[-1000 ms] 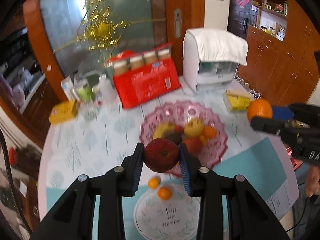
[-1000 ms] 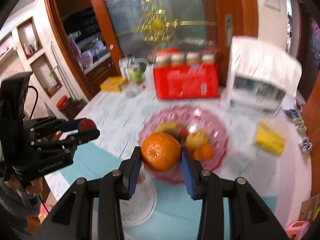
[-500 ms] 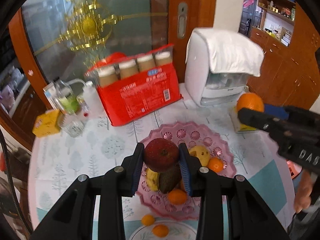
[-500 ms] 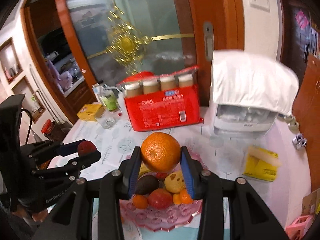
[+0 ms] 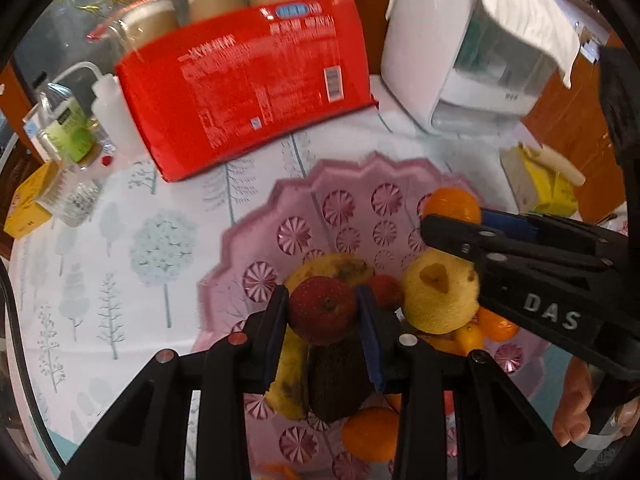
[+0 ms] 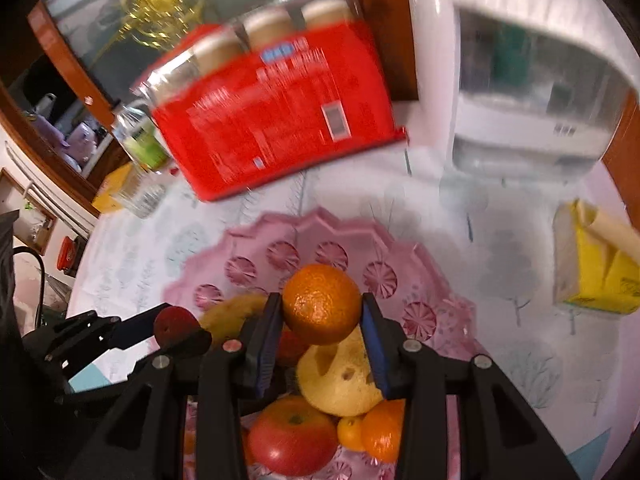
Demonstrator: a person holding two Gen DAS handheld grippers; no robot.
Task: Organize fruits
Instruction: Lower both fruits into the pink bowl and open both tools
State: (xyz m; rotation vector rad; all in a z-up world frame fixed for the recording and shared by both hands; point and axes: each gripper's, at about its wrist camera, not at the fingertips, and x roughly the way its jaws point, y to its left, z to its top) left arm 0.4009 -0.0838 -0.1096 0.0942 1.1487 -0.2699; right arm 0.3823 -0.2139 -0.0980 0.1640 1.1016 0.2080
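- Apple (image 5: 323, 309) clamped in left hand-held gripper (image 5: 323, 314), directly over piled fruit at bowl (image 5: 256, 240) centre.
- Orange (image 6: 321, 303) clamped in right hand-held gripper (image 6: 322, 312), above the bowl's emptier far side; straight drop.

Bare back half of the pink bowl (image 6: 320, 240), fruit pile (image 6: 340, 376) in front, red pack (image 6: 272, 120) behind.

Red multipack (image 5: 244, 80) of capped cups at table's far edge. White appliance (image 5: 472, 52) just right of multipack; yellow carton (image 5: 548, 184) farther right; green-labelled bottle (image 5: 66, 136), yellow box (image 5: 26, 208) left of multipack.
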